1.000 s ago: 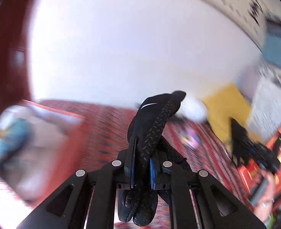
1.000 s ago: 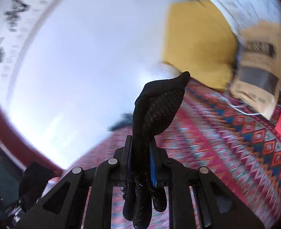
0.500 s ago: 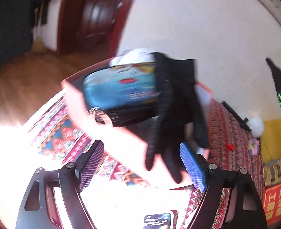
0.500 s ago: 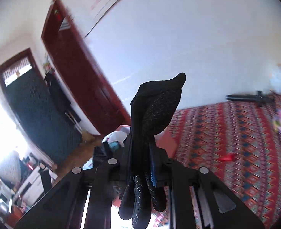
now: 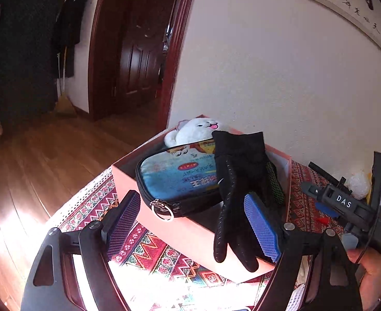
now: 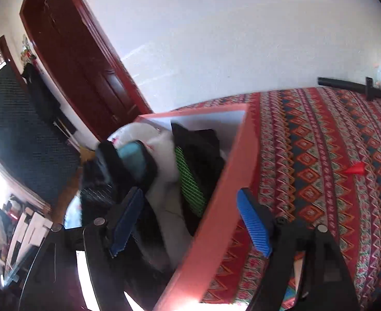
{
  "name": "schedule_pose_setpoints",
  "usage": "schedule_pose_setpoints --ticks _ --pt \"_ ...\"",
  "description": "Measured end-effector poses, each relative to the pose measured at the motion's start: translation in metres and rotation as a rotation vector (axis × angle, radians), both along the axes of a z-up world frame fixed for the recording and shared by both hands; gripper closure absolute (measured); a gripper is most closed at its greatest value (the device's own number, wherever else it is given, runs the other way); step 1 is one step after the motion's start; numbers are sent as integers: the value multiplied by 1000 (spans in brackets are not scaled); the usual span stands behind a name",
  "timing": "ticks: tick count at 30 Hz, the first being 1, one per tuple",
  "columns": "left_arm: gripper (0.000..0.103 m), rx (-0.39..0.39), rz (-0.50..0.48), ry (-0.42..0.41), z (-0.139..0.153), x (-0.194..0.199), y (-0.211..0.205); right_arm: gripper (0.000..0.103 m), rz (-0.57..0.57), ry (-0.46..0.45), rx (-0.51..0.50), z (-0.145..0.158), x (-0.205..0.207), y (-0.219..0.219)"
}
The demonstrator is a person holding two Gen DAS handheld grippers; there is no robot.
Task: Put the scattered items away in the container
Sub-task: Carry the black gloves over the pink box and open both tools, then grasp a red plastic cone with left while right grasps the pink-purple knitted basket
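Jaws of the left gripper (image 5: 194, 223) stand wide apart and released, its blue pads clear of the black glove (image 5: 238, 178) that lies between them. The glove is draped over the near wall of the pink box (image 5: 190, 238), its fingers hanging down the outside and its cuff resting on the blue zip pouch (image 5: 176, 175) inside. A white plush toy (image 5: 194, 133) sits at the box's far corner, against the wall side.

The right gripper (image 6: 190, 220) is opening, its pads spread to either side of the box's near wall (image 6: 216, 207), touching nothing. Below it inside the box lies a dark glove with a green mesh panel (image 6: 190, 178); blur hides its outline, and the blurred pouch shows beside it.

The box stands at the corner of the patterned bedspread (image 5: 149, 248) nearest the doorway. Farther along the bedspread lie a small red piece (image 6: 356, 168) and, near the wall edge, a black stick-shaped thing (image 6: 351, 86). In the left view the right gripper's body appears at the right edge, held by a hand (image 5: 369, 269).
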State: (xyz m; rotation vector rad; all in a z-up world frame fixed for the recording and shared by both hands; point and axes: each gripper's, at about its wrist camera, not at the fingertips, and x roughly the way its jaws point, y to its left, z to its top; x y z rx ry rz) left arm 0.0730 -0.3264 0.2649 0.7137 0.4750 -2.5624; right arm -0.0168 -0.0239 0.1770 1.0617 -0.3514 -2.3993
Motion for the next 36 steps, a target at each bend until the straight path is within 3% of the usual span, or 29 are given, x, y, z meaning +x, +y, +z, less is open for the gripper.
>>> schedule_pose_setpoints --ticks 7,13,18,21,24,26,30,32,34,36 --pt "20 -104 -20 -9 14 -9 46 22 -107 -24 -41 0 9 83" --pt "12 -162 -122 -49 9 -33 110 22 -210 -6 -44 5 27 174" --pt "8 -181 -308 -110 -11 -67 192 22 -438 16 -7 -10 41 300" --pt "8 -172 -452 -156 -33 -96 250 22 -583 -43 -106 -28 38 374" --pt "8 -148 -580 -223 -60 -133 304 22 -634 -84 -214 -43 14 423" --pt "8 -166 -650 -275 -76 -165 335 22 -608 -92 -224 -46 -19 439" --pt "8 -253 -727 -353 -101 -236 368 11 -446 -64 -34 -42 -111 438" --pt "8 -282 -770 -398 -113 -272 373 2 -355 -21 151 -43 -158 425" --pt "8 -333 -814 -442 -126 -306 375 1 -265 14 318 -50 -194 410" --pt "8 -389 -853 -491 -140 -333 377 1 -186 -12 450 -66 -227 396"
